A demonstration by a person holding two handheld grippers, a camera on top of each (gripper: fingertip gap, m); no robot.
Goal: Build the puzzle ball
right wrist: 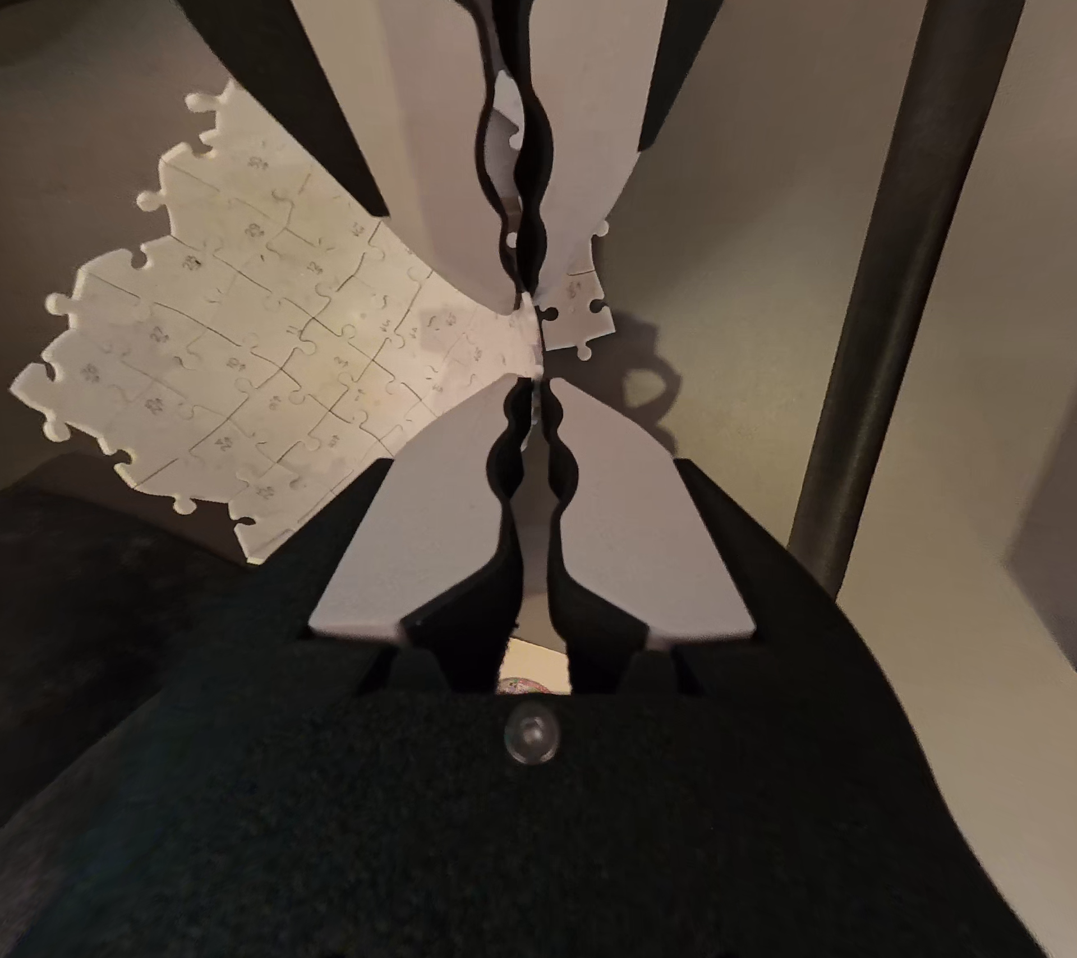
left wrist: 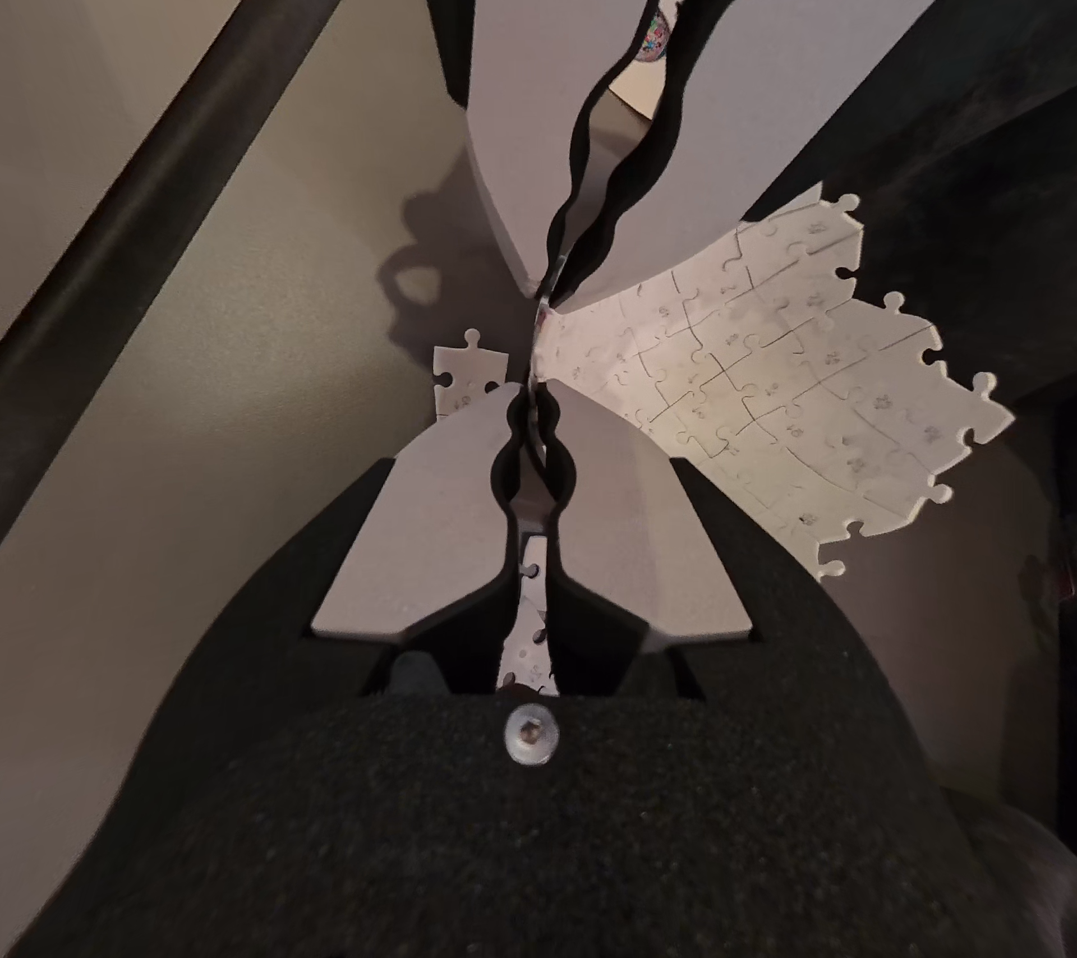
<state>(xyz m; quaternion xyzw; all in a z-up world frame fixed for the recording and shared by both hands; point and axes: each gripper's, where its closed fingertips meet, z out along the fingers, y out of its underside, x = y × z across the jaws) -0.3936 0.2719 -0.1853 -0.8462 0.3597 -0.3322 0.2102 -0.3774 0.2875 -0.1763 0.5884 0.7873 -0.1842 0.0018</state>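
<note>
Currently joining step: left hand-held gripper (left wrist: 533, 394) and right hand-held gripper (right wrist: 533, 382), tips facing, both pinching curved puzzle-ball section (left wrist: 787, 376) at its edge, held above tabletop (left wrist: 233, 405). Small edge piece (left wrist: 466, 376) protrudes beside tips. Next move likely: press tabs together without flexing section.

Dim warm light, soft shadows on beige surface (left wrist: 204, 405), wide-angle bending, blurred edges

puzzle sheet (left wrist: 816, 382): off-white backs, thin dark seam lines, small grey printed marks on each piece (not transcribed). left gripper (left wrist: 533, 394): black body, pale grey-white finger faces, black wavy pads. right gripper (right wrist: 533, 388): same scheme. loose piece (right wrist: 577, 315): white. table (left wrist: 233, 376): beige. rail (right wrist: 909, 231): dark grey.
</note>
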